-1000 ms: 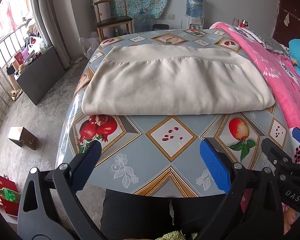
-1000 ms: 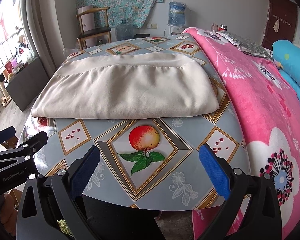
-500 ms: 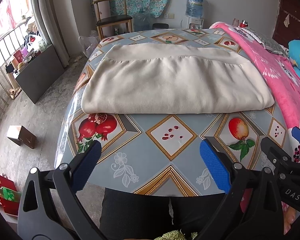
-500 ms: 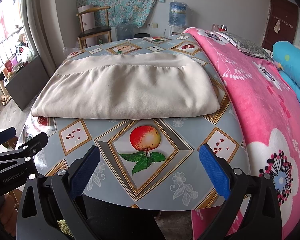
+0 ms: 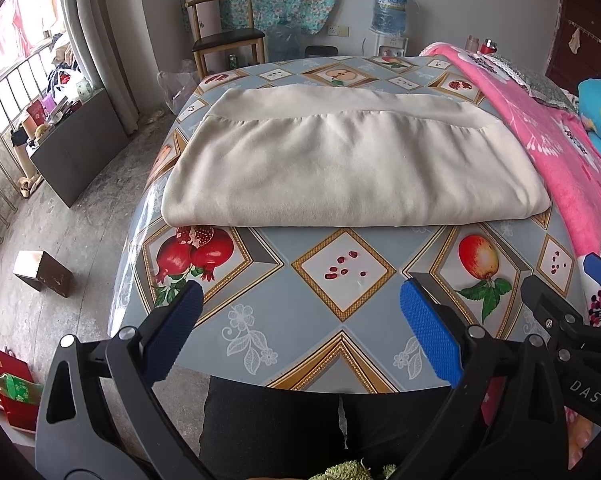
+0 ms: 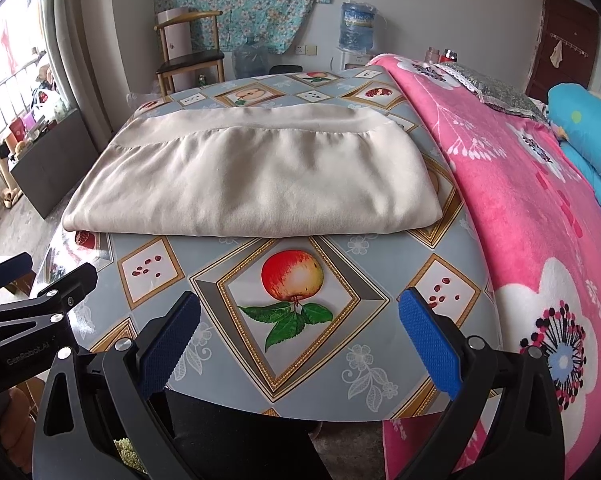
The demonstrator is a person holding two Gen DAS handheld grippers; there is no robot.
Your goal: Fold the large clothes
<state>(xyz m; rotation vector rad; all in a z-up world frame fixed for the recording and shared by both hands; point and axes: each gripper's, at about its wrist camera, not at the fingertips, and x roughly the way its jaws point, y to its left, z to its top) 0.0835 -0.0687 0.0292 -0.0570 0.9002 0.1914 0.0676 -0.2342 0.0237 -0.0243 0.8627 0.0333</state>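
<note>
cream garment (image 5: 352, 168), folded into a flat rectangle, lies mid-surface (image 5: 340, 320); left hand-held gripper (image 5: 300, 334) and right hand-held gripper (image 6: 298, 334) both spread wide, empty, near edge; folding apparently finished.

Right gripper (image 6: 298, 334) low at near table edge, blue pads (image 6: 428, 340) wide apart, nothing between; folded cream garment (image 6: 252, 176) flat on fruit-print tablecloth (image 6: 292, 280), well beyond the fingertips, untouched; waistband-like strip along far edge; pink floral blanket (image 6: 520, 208) just right of garment, draped over table side; left gripper (image 6: 32, 300) partly in frame at lower left, jaw state unclear; wooden chair (image 6: 188, 56) and water jug (image 6: 356, 26) by back wall.
</note>
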